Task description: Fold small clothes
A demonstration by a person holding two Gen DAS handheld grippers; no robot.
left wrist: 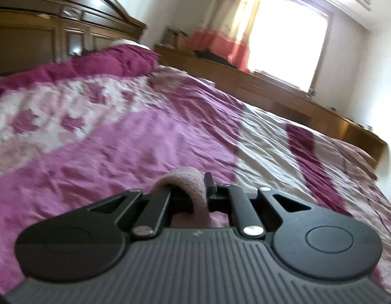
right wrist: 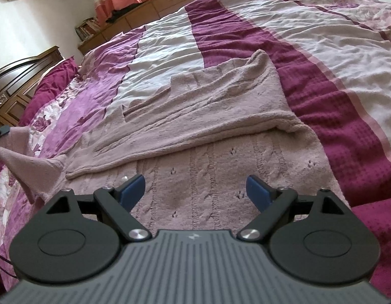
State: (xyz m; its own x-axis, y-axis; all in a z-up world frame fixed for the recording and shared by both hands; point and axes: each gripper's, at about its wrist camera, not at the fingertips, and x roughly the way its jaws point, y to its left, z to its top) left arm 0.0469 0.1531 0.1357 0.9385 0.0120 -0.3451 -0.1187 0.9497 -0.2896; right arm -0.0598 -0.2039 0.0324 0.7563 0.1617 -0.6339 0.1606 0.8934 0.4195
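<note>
Left wrist view: the left gripper [left wrist: 199, 190] has its fingers clamped on a fold of the pink sweater [left wrist: 181, 181], lifted above the bed [left wrist: 144, 136]. Right wrist view: the right gripper [right wrist: 195, 192], fingers wide apart and empty, hovers over the sweater [right wrist: 208, 131], which lies ahead, partly folded with one sleeve pulled leftward; folding looks unfinished, and no container shows.

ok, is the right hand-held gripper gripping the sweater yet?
No, the right hand-held gripper has its blue pads spread wide, apart from each other over the pink knit sweater, with nothing pinched between them.
</note>
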